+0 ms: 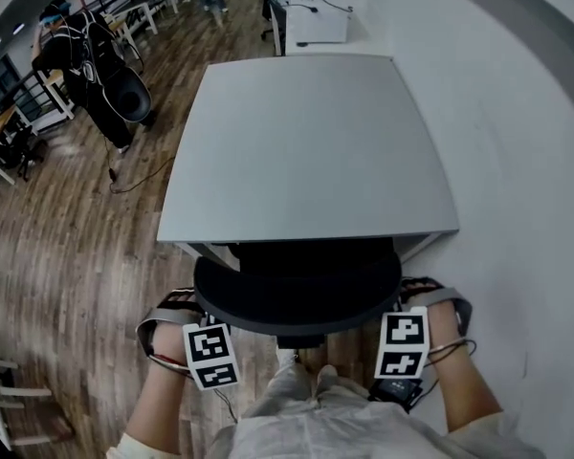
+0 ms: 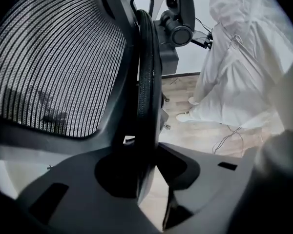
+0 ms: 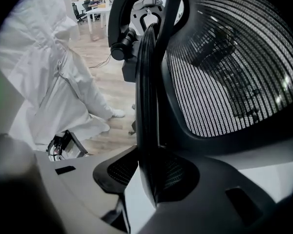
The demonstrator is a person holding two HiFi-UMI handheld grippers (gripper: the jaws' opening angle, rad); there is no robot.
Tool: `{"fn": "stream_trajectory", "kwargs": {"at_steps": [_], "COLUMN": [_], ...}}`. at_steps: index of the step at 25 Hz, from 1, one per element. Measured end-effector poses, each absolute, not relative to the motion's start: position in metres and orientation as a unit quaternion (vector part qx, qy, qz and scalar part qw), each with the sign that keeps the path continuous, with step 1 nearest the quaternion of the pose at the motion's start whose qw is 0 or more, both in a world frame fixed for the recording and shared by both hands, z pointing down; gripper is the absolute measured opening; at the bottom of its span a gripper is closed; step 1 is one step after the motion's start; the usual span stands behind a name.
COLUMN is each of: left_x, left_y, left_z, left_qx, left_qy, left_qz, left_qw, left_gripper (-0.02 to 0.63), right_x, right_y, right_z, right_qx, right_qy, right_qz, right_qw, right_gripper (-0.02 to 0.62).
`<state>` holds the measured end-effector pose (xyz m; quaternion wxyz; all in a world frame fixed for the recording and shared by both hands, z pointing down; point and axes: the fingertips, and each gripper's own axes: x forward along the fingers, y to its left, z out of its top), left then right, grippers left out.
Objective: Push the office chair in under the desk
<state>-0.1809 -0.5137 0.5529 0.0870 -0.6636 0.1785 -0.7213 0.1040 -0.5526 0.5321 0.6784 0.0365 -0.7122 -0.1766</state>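
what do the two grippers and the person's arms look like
The left gripper and right gripper have broad dark grey jaws with rectangular slots. Each carries a white cube with black square markers: left cube, right cube. A grey loop curves round each hand, with thin cables by the wrists. The forearms are bare; the clothing is pale and loose.

White wall (image 1: pixel 526 180) close along the right of the desk (image 1: pixel 306 151), open wood floor (image 1: pixel 67 256) on its left.
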Motion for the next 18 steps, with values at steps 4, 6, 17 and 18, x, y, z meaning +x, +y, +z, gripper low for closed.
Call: {"fn": "stream_trajectory", "kwargs": {"at_steps": [4, 6, 17, 18], "left_x": [-0.184, -0.183, -0.190, -0.190], "left_y": [-0.524, -0.526, -0.553, -0.555], "left_z": [0.552, 0.551, 0.554, 0.555], "left_qx": [-0.665, -0.668, -0.668, -0.669], "left_qy": [0.176, 0.171, 0.170, 0.169], "left_qz": [-0.721, -0.719, -0.718, -0.718], "left_qw": [0.088, 0.088, 0.094, 0.094], "left_gripper": [0.109, 0.109, 0.107, 0.107], "right_x": [0.100, 0.100, 0.094, 0.094], "right_y": [-0.562, -0.565, -0.587, -0.589], "right_z": [0.532, 0.530, 0.536, 0.538], "right_qx": [0.037, 0.037, 0.038, 0.038], "right_qy": [-0.712, -0.712, -0.711, -0.710], "right_qz": [-0.169, -0.165, -0.147, -0.144], "right_qw": [0.680, 0.681, 0.687, 0.688], "right_gripper": [0.129, 0.130, 0.130, 0.131]}}
